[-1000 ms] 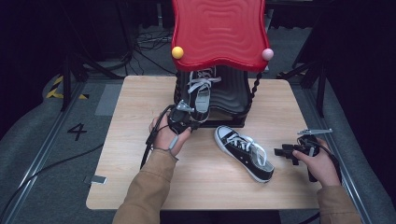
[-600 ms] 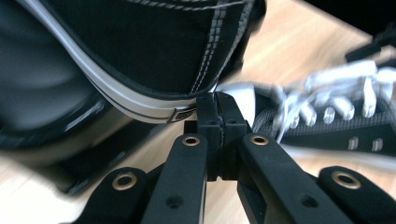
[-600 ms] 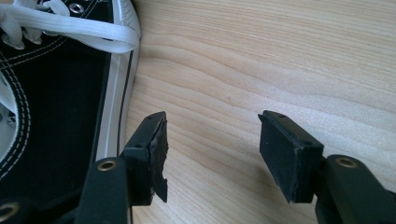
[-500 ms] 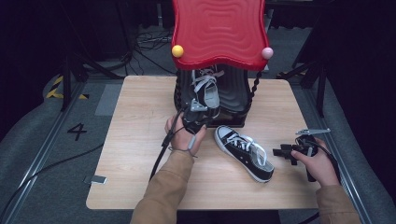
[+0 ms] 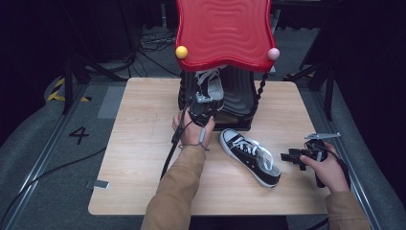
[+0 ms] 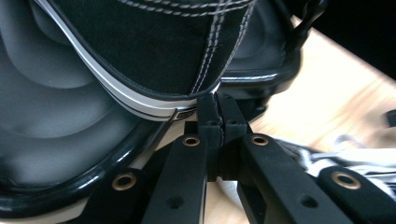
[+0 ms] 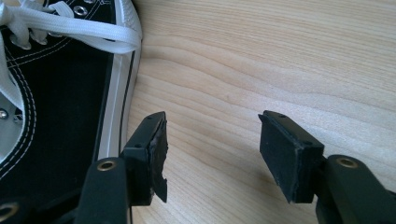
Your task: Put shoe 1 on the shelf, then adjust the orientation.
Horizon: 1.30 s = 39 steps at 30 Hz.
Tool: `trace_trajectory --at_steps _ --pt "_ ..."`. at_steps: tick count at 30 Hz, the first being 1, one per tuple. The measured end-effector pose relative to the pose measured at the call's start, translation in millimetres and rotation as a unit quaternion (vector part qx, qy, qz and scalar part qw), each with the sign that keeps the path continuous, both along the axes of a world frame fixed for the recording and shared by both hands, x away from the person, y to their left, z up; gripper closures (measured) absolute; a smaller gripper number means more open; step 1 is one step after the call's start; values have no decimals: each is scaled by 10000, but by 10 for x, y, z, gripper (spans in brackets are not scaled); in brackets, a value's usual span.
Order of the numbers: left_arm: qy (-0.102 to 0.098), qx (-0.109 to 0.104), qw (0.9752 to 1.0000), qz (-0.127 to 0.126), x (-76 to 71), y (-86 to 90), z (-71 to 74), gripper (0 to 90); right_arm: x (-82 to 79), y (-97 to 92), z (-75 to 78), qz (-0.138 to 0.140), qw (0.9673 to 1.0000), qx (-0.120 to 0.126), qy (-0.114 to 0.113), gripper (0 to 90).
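Observation:
A black sneaker with white laces (image 5: 211,87) is tilted, toe inward, on the black lower tray (image 5: 239,98) of a rack under a red wavy top (image 5: 225,33). My left gripper (image 5: 201,109) is at its heel. In the left gripper view the jaws (image 6: 217,109) are pressed together on the heel edge of that sneaker (image 6: 154,46), above the tray's rim (image 6: 56,186). A second, matching sneaker (image 5: 251,155) lies on the wooden table (image 5: 139,143). My right gripper (image 5: 293,156) rests to its right, open (image 7: 212,154), with bare wood between the jaws and the sneaker (image 7: 56,93) at their left.
A yellow ball (image 5: 181,51) and a pink ball (image 5: 273,53) cap the rack's twisted posts. Cables trail across the grey floor behind the table. A "4" mark (image 5: 79,134) and a small tag (image 5: 98,184) lie on the floor at left.
My left hand has moved right and toward the rack, carrying the sneaker across onto the lower tray. The right hand and the sneaker on the table have stayed put.

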<state>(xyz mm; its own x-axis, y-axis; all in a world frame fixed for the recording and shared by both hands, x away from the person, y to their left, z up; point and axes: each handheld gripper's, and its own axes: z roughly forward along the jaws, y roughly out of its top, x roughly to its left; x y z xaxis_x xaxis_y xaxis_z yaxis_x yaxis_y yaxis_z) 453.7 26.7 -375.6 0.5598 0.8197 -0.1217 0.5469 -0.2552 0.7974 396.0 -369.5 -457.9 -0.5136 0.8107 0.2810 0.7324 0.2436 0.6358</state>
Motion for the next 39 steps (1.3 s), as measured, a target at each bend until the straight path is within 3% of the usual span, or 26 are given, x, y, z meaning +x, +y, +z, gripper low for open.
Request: trace_trajectory --at_steps 5,7,8,9,10,11,15,17,20,22,23,29,33,36,39 --pt "45 -97 9995 285 73 8 -11 900 -1 22 -10 39 10000 -26 11 425" --pt "-44 144 9976 671 121 48 13 900 0 20 -11 38 10000 -25 10 425" --pt "120 25 9972 741 157 107 15 900 1 17 -13 31 10000 -20 19 424" --pt "296 -183 9972 668 189 148 0 900 2 14 -16 23 10000 -19 24 424" --pt "282 -129 9984 478 197 140 -10 900 4 11 -19 18 10000 -21 32 424" --pt "133 31 9992 382 192 98 -17 900 9 6 -23 15 10000 -15 38 424" --pt "129 136 9995 259 211 13 -3 899 13 10 -25 15 10000 -36 42 424" --pt "20 326 9991 259 195 1 11 895 7 18 -17 27 10000 -34 26 423" --pt "99 233 9995 181 156 59 44 866 4 13 -4 19 10000 -18 -2 423" --pt "115 288 9994 154 136 75 58 837 7 7 -4 11 10000 -21 -2 422" --pt "139 386 9991 56 86 107 78 815 6 6 -2 13 10000 -18 -1 422" --pt "241 383 9989 -90 -55 180 116 724 -15 4 50 -5 10000 -14 -59 424" --pt "363 501 9979 -212 -179 241 154 657 -37 7 104 48 9999 -81 -123 446" --pt "399 359 9980 -335 -274 313 179 586 -63 15 150 127 9998 -155 -60 497" --pt "531 404 9970 -402 -364 393 180 545 -84 32 193 167 9997 -200 -28 534"
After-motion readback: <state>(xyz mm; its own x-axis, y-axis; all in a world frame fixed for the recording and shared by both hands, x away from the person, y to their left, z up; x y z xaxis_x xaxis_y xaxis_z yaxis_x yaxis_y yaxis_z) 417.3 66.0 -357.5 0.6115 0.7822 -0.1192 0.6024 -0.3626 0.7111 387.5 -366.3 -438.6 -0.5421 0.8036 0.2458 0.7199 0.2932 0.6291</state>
